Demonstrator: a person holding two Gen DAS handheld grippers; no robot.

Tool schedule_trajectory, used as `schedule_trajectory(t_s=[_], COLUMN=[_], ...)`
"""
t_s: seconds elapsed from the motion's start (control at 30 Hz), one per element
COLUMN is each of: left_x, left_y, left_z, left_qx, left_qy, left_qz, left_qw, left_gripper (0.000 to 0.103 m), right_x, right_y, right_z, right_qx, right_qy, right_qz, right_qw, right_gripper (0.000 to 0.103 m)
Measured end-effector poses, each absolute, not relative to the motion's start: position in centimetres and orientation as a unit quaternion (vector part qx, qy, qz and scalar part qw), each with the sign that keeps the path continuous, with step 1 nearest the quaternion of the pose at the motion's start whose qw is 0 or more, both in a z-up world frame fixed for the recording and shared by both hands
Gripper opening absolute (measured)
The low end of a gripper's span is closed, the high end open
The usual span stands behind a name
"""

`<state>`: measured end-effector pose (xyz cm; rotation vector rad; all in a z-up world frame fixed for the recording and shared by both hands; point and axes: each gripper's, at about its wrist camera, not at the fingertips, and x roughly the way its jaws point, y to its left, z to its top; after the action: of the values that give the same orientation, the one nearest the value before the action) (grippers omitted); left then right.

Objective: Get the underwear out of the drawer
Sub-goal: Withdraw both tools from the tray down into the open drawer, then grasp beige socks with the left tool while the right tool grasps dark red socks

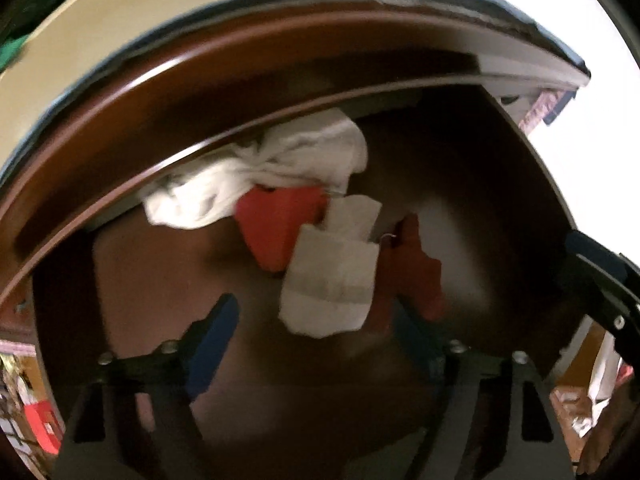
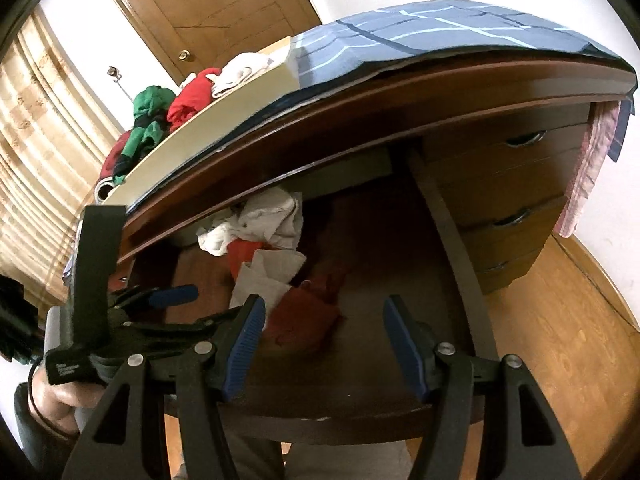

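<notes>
Ribbed blue pads line the black fingers of the right hand-held gripper (image 2: 324,344), whose jaws stand apart with nothing between them, above the front rim of the open drawer (image 2: 320,420). That drawer is dark brown wood with a smooth, bare floor. Inside it lies the underwear: a crumpled white cotton piece (image 2: 264,220) at the back under the surface's edge, an orange-red piece (image 1: 276,228), a folded pale grey-white piece (image 1: 332,280) with a stitched band, and a dark red piece (image 2: 308,312) nearest the front. The left hand-held gripper (image 1: 316,340) points steeply down into the drawer; its blue-padded jaws are apart, just short of the folded pale piece, pressing on nothing. On the surface (image 2: 400,100) lie a blue checked cloth (image 2: 440,28) and a cream tray (image 2: 208,128) heaped with green, red and white garments.
</notes>
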<state>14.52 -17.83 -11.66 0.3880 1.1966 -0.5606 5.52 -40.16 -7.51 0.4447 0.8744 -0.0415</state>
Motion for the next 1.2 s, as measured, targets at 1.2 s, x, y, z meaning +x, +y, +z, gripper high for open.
schedule_trajectory(t_s=[1.2], left_x=[13.0], left_y=[-8.1], left_z=[-8.1], left_qx=[0.077], left_qy=[0.501], left_qz=[-0.274], left_qw=[0.817], left_gripper=[0.035], right_x=[12.7], right_y=[-36.5], right_z=[-13.9], right_qx=[0.255], right_qy=[0.564], right_qz=[-0.017], right_qw=[0.786], right_gripper=[0.064])
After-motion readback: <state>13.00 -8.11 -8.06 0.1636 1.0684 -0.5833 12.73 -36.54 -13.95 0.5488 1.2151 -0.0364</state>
